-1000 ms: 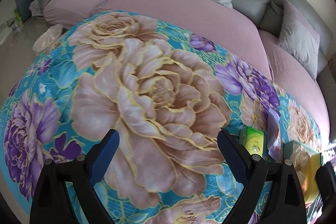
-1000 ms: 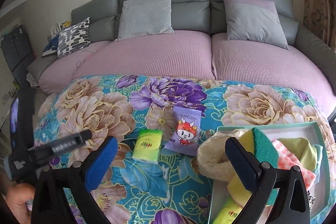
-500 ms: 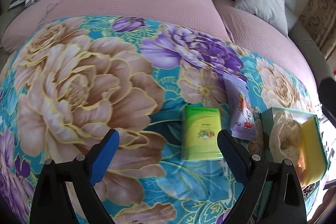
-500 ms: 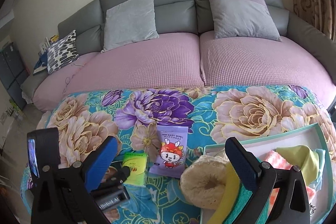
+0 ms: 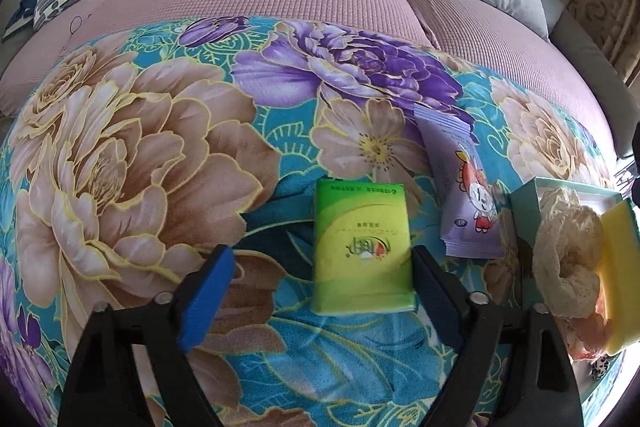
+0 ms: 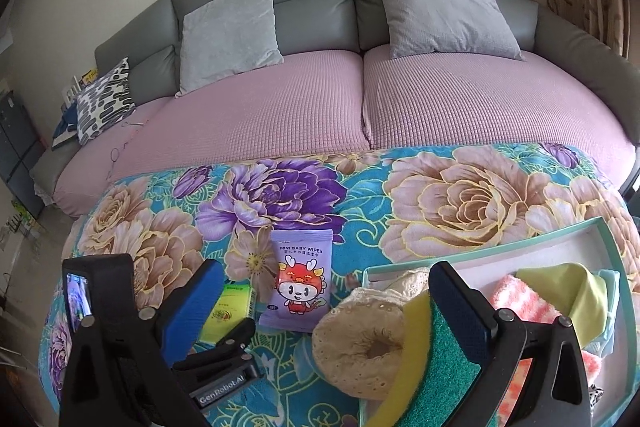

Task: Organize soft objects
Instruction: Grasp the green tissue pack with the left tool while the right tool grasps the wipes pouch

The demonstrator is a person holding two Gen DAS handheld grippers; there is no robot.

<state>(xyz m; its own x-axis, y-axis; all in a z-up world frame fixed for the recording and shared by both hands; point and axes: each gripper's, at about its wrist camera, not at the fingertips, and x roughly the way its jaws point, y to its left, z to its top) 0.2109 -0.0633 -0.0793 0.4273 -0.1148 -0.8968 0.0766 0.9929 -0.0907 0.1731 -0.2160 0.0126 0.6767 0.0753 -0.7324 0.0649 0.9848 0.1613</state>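
Below, glossy flat green tissue pack (image 5: pixel 362 251) between closing left gripper (image 5: pixel 320 281); right gripper (image 6: pixel 324 297) spread, empty.

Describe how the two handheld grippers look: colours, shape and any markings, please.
Both are black plastic with two long tapering fingers, blue pads on the inner faces and silver screws at the joints. The left gripper shows this in its own view; in the right view its body bears white "GenRobot.AI" lettering and a small lit screen. The right gripper looks the same.
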